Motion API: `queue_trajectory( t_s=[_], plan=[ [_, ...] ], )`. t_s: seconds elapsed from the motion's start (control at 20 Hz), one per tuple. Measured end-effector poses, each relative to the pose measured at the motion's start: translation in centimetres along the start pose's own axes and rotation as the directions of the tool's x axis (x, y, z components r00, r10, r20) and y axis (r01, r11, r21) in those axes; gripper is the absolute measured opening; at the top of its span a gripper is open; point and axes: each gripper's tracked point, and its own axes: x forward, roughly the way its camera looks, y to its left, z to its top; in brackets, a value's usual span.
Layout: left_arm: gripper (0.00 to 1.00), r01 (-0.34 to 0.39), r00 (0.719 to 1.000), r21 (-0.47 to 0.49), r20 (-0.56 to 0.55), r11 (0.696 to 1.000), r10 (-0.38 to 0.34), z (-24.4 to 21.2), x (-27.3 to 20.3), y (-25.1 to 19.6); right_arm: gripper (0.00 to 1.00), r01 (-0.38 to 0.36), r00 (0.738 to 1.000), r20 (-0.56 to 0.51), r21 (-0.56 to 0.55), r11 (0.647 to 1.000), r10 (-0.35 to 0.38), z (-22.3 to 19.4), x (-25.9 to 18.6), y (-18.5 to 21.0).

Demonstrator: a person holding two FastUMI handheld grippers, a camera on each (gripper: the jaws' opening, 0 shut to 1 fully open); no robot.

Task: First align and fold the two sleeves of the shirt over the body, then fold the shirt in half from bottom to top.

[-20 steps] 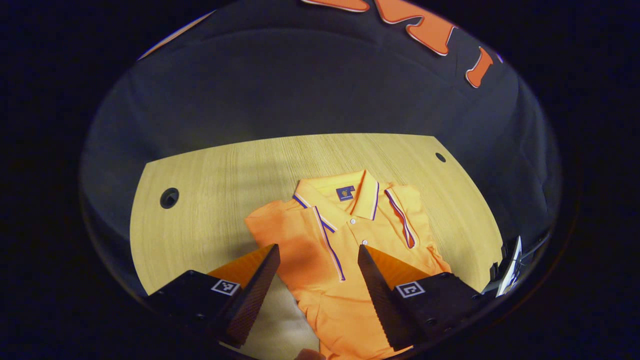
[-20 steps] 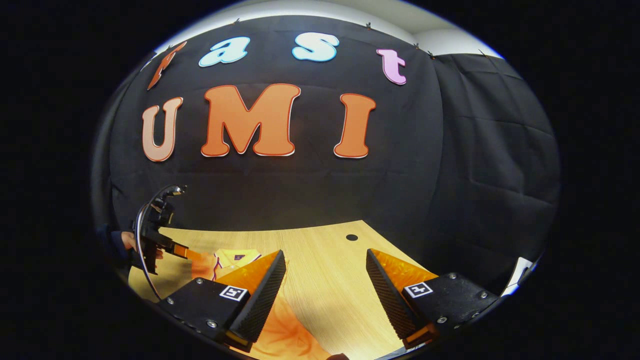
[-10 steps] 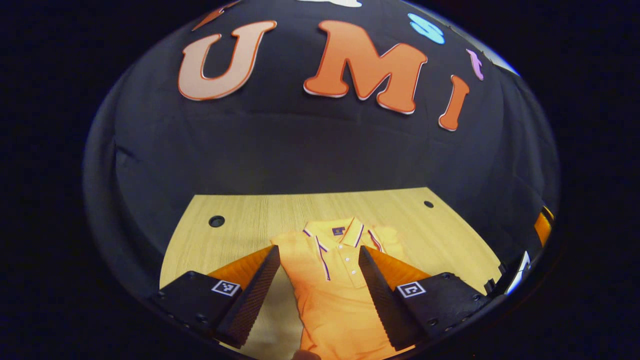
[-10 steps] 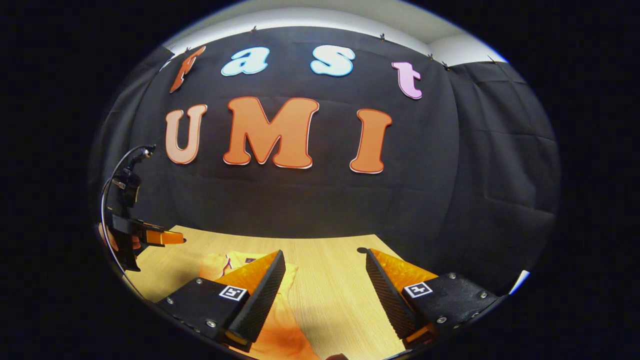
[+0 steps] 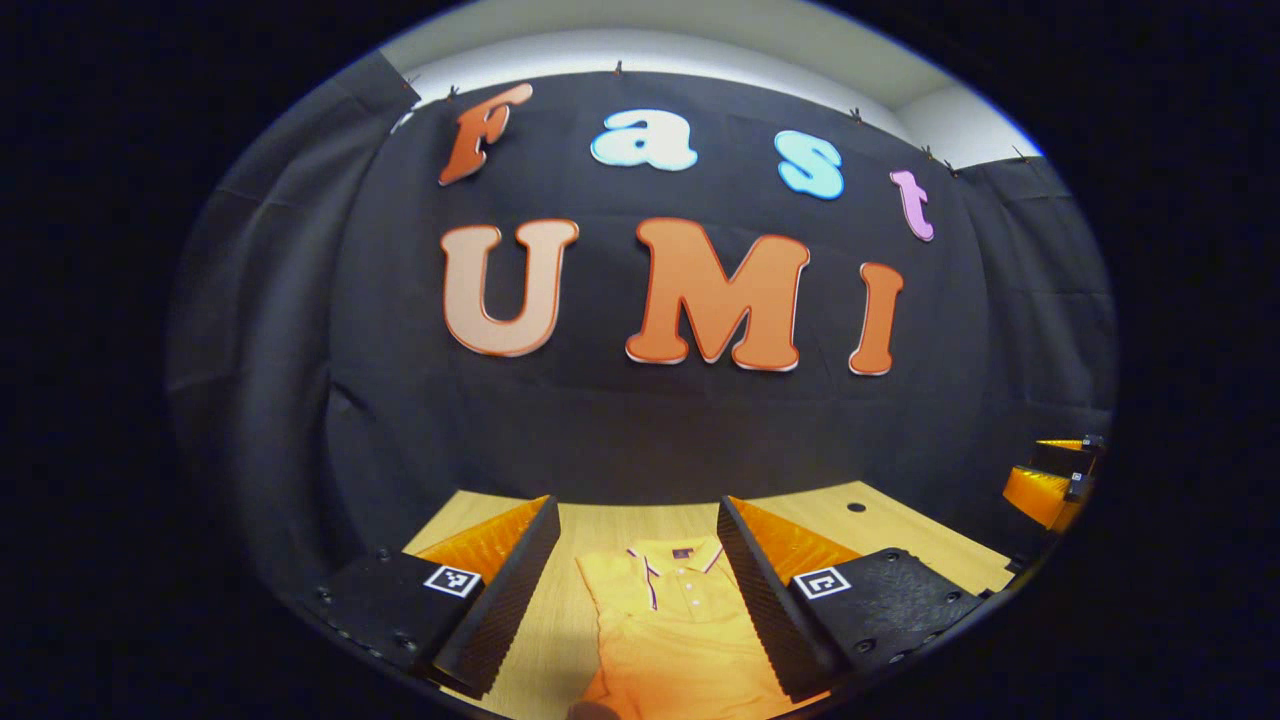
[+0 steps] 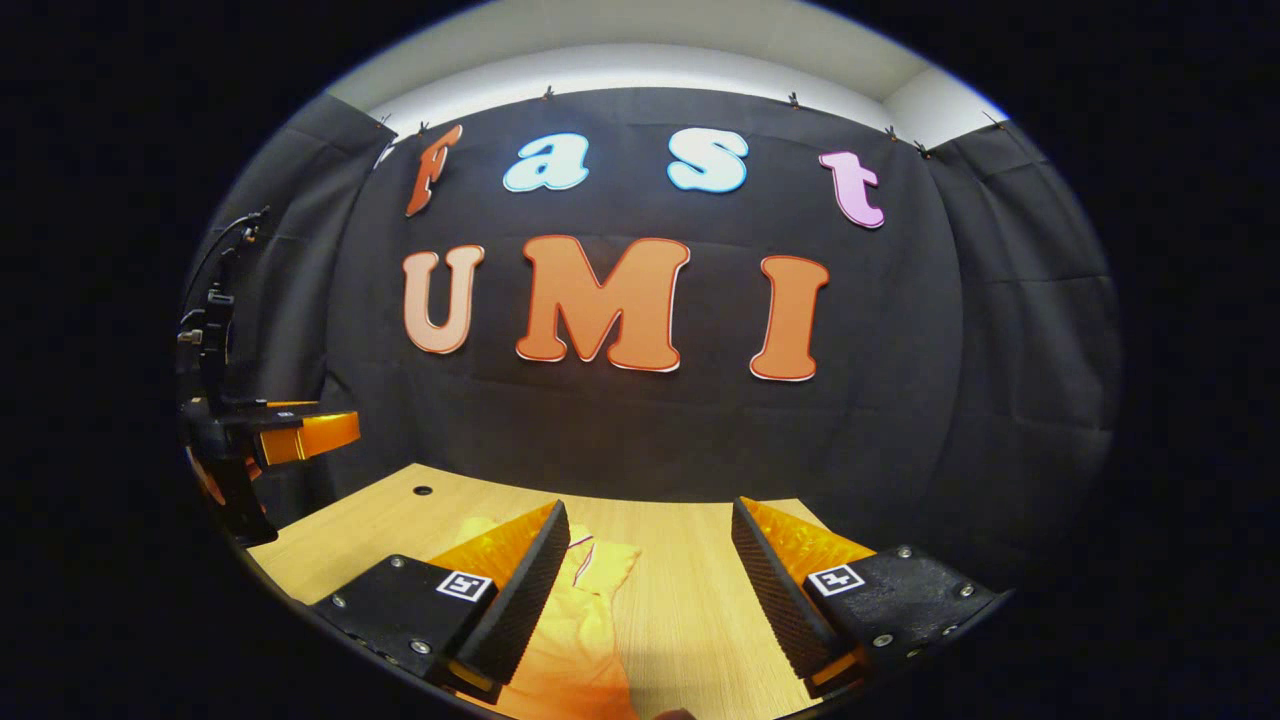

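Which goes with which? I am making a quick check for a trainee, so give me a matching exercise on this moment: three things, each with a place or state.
Things:
1. shirt
2. left gripper
3. table

States:
A. wooden, with a round hole
B. lying flat, collar toward the wall
C. open, holding nothing

Pairs: 1-B, 2-C, 3-A

wall: black cloth (image 6: 640, 430), pinned along its top
ceiling: pale strip (image 6: 640, 50) above
table: light wood (image 5: 900, 540), round holes
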Motion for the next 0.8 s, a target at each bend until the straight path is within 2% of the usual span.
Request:
queue_trajectory(
  t_s=[0.15,0.3,0.45,0.55,0.7,0.8],
  plan=[
    [0.98,-0.061,0.994,0.029,0.096,0.998,0.058,1.7,-4.8,0.3,0.99,-0.044,0.999,-0.001,-0.014,0.999,0.044,-0.9,-1.3,0.0],
    [0.97,-0.087,0.996,0.042,-0.007,0.995,0.087,-2.8,-8.4,-1.0,0.99,-0.067,0.997,-0.044,-0.009,0.998,0.067,-3.2,-2.5,-0.2],
    [0.98,-0.077,0.989,0.057,-0.125,0.995,0.084,-8.4,-9.5,-1.0,0.99,-0.081,0.986,-0.147,-0.011,0.997,0.078,-7.7,-3.4,0.0],
    [0.98,-0.070,0.970,0.078,-0.227,0.994,0.086,-12.0,-9.9,-1.0,0.99,-0.104,0.968,-0.230,-0.001,0.995,0.101,-10.6,-4.2,0.3],
    [0.98,-0.062,0.921,0.081,-0.380,0.995,0.088,-17.6,-10.0,-0.6,0.99,-0.130,0.935,-0.333,0.000,0.991,0.123,-14.2,-4.6,0.2],
    [0.97,-0.061,0.886,0.069,-0.456,0.996,0.086,-20.8,-10.6,-0.1,0.99,-0.159,0.900,-0.409,0.012,0.987,0.150,-17.2,-5.5,0.5]
  ],
)
